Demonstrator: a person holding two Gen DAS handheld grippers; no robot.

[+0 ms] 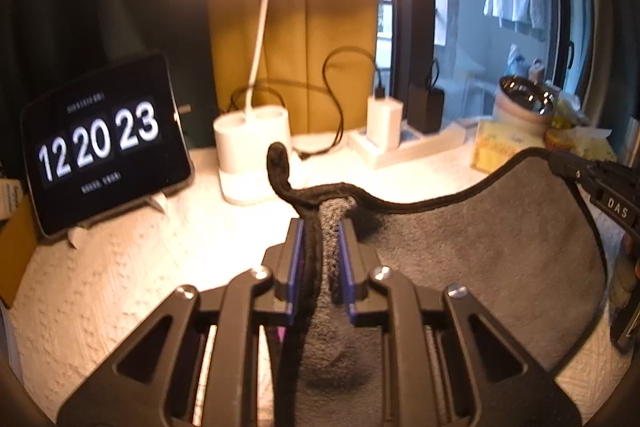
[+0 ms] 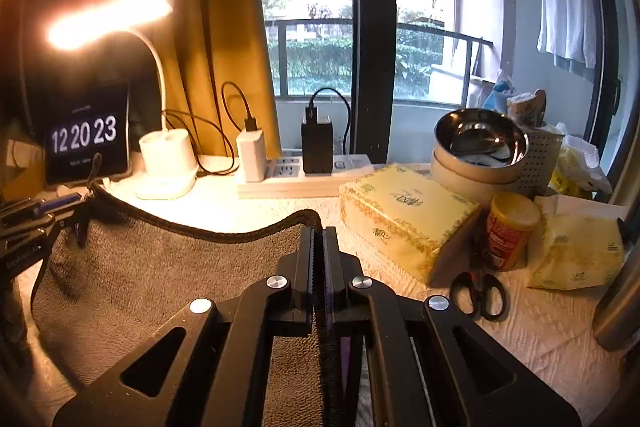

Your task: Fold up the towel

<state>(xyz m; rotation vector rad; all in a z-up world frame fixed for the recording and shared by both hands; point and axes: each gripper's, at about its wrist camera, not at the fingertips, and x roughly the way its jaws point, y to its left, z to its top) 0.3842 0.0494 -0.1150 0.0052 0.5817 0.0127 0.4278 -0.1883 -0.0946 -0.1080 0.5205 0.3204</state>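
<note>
A grey towel (image 1: 500,251) with a black hem hangs lifted between both grippers above the white textured tabletop. My left gripper (image 1: 320,227) is shut on one bunched corner, whose black loop sticks up past the fingertips. My right gripper (image 2: 319,233) is shut on the other corner of the towel (image 2: 152,267). The hem sags in a curve between them. The right gripper shows at the right edge of the left wrist view (image 1: 592,179). The left gripper shows at the left edge of the right wrist view (image 2: 44,215).
A tablet clock (image 1: 104,143) and a lit white desk lamp (image 1: 252,143) stand at the back left. A power strip (image 2: 304,179) with chargers lies by the window. Tissue boxes (image 2: 404,219), steel bowls (image 2: 476,147), a jar (image 2: 508,231) and scissors (image 2: 480,293) sit at the right.
</note>
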